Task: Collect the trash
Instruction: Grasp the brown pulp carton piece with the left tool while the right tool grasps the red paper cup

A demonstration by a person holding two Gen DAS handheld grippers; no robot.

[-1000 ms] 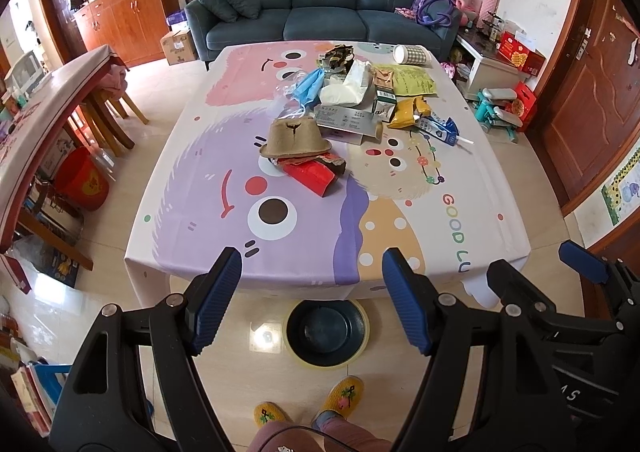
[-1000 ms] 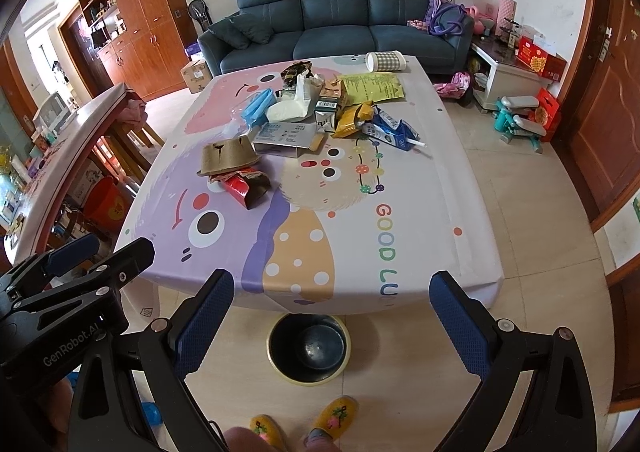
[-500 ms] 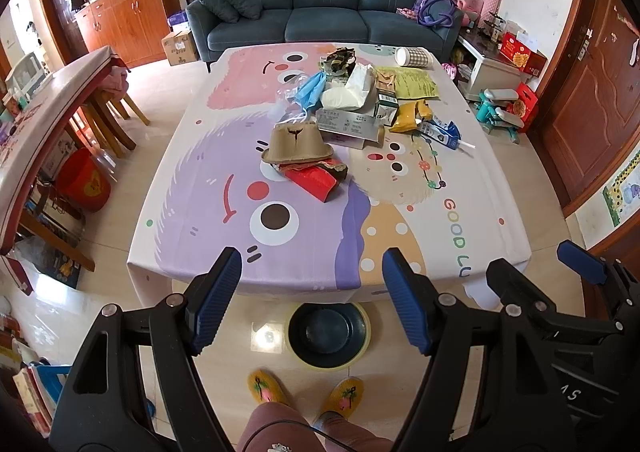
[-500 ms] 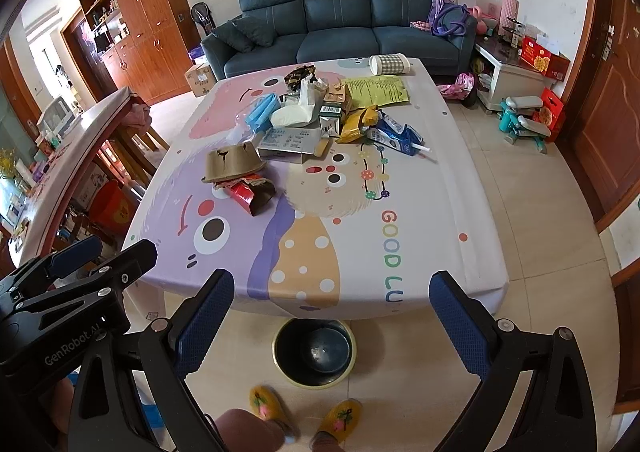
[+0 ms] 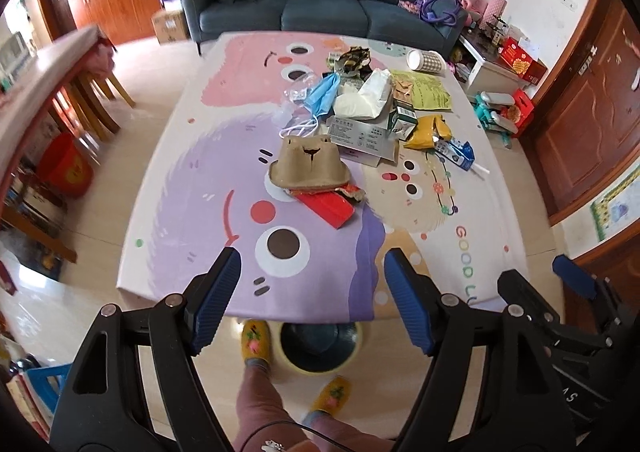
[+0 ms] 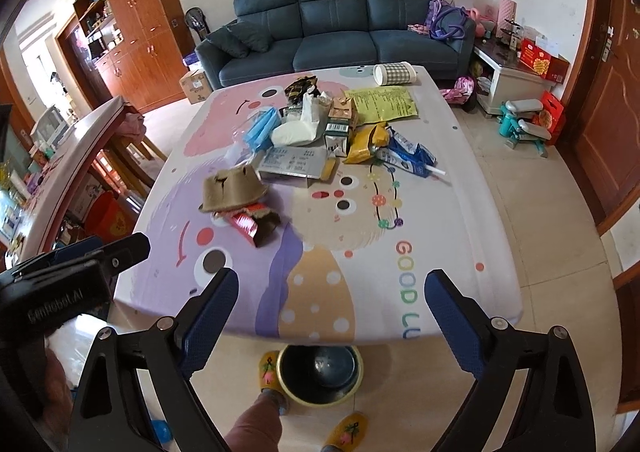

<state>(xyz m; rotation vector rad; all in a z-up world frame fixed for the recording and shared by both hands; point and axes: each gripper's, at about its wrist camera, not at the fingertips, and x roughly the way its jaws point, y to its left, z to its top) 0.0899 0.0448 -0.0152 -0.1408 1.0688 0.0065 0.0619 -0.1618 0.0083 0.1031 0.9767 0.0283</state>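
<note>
Trash is scattered across a table (image 5: pixel 192 220) (image 6: pixel 440 220) covered with a cartoon cloth. Nearest lie a crushed brown paper bowl (image 5: pixel 308 166) (image 6: pixel 230 188) and a red wrapper (image 5: pixel 330 206) (image 6: pixel 250 226). Farther back sit a grey flat box (image 5: pixel 362 136) (image 6: pixel 294 164), a blue face mask (image 5: pixel 324 94) (image 6: pixel 260 128), a white bag (image 5: pixel 366 98) (image 6: pixel 298 132), a yellow pouch (image 5: pixel 428 130) (image 6: pixel 366 138), a blue carton (image 5: pixel 456 154) (image 6: pixel 410 156) and a paper cup (image 5: pixel 426 61) (image 6: pixel 394 74). A dark bin (image 5: pixel 320 346) (image 6: pixel 320 376) stands on the floor under the near edge. My left gripper (image 5: pixel 314 298) and right gripper (image 6: pixel 326 318) both hang open and empty above that edge.
A person's leg and yellow slippers (image 5: pixel 256 338) (image 6: pixel 270 370) are beside the bin. A blue sofa (image 5: pixel 316 8) stands behind the table. A long wooden table with chairs (image 5: pixel 52 92) is on the left, a wooden door (image 5: pixel 588 112) on the right.
Both grippers have moved forward toward the table, so the trash looks closer. The person has stepped one foot up beside the bin. Both grippers stay open.
</note>
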